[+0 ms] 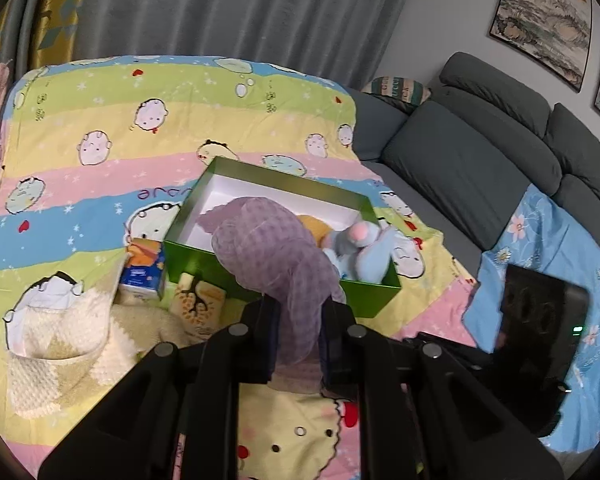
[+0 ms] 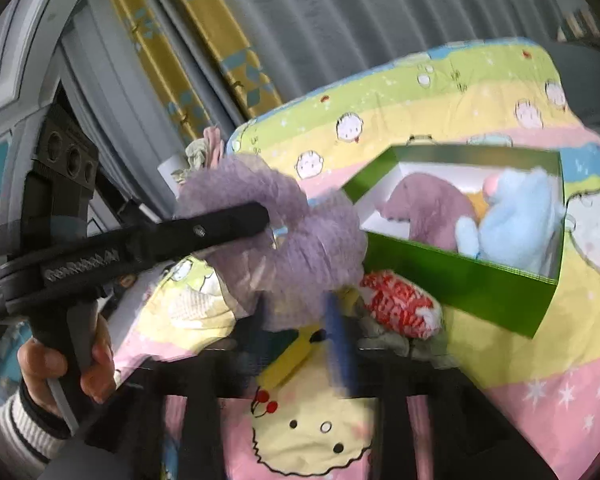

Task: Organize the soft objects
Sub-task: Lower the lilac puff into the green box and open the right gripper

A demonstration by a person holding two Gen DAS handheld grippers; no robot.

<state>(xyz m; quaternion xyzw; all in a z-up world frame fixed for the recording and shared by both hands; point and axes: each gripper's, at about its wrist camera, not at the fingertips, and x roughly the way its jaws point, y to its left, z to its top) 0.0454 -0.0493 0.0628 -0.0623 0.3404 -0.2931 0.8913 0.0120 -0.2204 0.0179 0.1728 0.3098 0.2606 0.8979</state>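
purple mesh scrunchie (image 1: 268, 248) hangs in the air just in front of the green box (image 1: 204, 270), above the cartoon blanket (image 1: 100, 128). left gripper (image 1: 298, 320) is clamped on its lower part, and the thin fabric is squeezed between the two fingers. in the right wrist view the same gripper reaches in from the left side, with a hand (image 2: 66, 364) on its handle, and the scrunchie (image 2: 288, 240) makes a ring around its tip. right gripper (image 2: 300, 320) is just under the scrunchie with its jaws apart; the picture is blurred there, and i cannot tell if the pads touch the fabric.

the box stands open on the blanket. inside it lie a blue plush (image 1: 360, 252), something yellow (image 1: 312, 226) and a mauve soft piece (image 2: 424, 208). beside the box, at its near left corner, stands a small blue carton (image 1: 144, 268). a cream knitted cloth (image 1: 60, 344) lies near the carton, and a red and white item (image 2: 400, 304) lies against the front wall of the box. a grey sofa (image 1: 460, 148) is at the right of the blanket.
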